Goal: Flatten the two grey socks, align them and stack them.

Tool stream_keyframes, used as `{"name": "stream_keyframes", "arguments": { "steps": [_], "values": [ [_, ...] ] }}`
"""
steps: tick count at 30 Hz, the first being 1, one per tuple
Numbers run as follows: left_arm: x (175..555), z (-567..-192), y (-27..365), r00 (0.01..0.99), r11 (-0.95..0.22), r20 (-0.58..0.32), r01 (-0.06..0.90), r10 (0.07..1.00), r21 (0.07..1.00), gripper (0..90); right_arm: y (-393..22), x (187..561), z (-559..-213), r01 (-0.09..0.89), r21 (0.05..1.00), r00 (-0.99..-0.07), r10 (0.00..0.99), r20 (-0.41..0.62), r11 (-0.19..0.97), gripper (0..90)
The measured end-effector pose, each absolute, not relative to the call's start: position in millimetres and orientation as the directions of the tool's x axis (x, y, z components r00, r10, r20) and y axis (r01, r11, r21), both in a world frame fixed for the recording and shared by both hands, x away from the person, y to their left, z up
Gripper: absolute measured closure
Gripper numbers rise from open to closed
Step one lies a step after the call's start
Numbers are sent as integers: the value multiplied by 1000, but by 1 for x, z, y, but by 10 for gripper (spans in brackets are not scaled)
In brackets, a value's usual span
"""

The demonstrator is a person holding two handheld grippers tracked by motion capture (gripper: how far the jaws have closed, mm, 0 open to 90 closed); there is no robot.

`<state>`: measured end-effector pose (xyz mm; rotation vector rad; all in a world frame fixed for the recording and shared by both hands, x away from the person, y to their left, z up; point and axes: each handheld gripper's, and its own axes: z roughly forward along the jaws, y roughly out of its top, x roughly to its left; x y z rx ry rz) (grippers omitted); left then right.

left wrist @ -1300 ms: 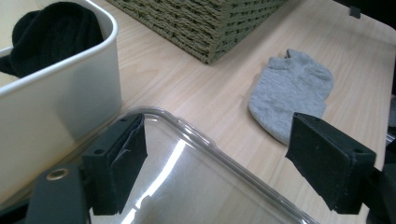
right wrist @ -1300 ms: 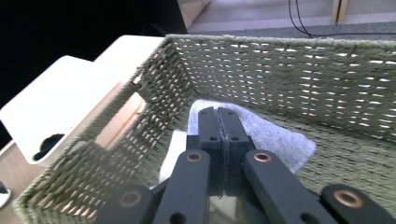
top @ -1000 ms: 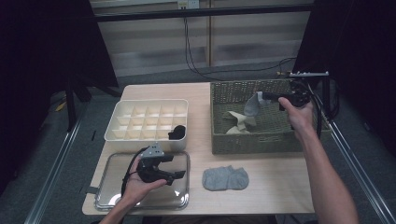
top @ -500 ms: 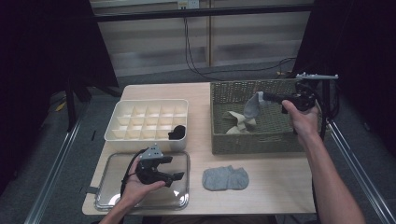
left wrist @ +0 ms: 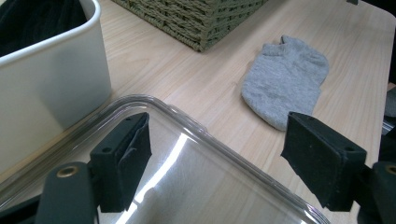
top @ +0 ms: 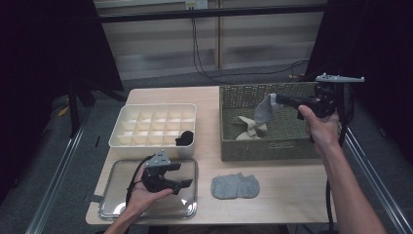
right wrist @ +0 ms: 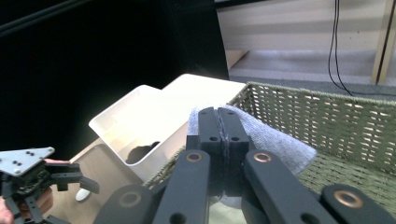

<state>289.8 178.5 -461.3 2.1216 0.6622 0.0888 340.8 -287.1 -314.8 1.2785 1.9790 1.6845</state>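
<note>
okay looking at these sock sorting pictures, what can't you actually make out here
- Dark item in the white divided box, high view: too small and dark to identify.
- Held grey sock, right gripper view: the shut right gripper covers its middle.
- Wicker basket floor, high view: near wall hides part.
- Clear tray, left gripper view: cut off by the bottom edge.

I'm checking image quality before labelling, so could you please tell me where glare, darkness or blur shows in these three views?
High view: the table is evenly lit, dark surroundings swallow the edges. Left gripper view: a bright glare streak crosses the clear tray; the grey sock is sharp. Right gripper view: the upper left is black, and the near links of the right hand-held gripper look soft.
</note>
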Motion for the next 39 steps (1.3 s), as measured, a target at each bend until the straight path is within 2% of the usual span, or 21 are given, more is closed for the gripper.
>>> {"name": "stream_keyframes", "arguments": {
  "steps": [6, 12, 17, 20, 28, 31, 39],
  "values": [
    [289, -462, 177, 856, -463, -171, 420, 487, 781, 232, -285, 323, -304, 431, 901, -601, 730, 326, -48, 898],
    [283, -456, 178, 859, -458, -144, 396, 492, 795, 276, -284, 296, -292, 410, 911, -610, 730, 309, -44, 898],
    [279, -453, 176, 868, -460, -136, 379, 477, 803, 339, -282, 274, -286, 396, 917, -623, 722, 300, -40, 898],
    [279, -449, 173, 871, -435, -157, 380, 466, 816, 411, -280, 261, -288, 400, 916, -622, 723, 301, -37, 898],
    [277, -448, 155, 899, -476, -144, 348, 413, 808, 529, -276, 238, -310, 414, 910, -638, 704, 312, -28, 899],
    [276, -449, 146, 892, -473, -146, 359, 428, 805, 558, -273, 233, -318, 429, 903, -630, 713, 307, -9, 898],
    [276, -456, 120, 921, -526, -166, 342, 353, 779, 613, -270, 231, -355, 468, 883, -636, 686, 354, -21, 898]
  ]
}}
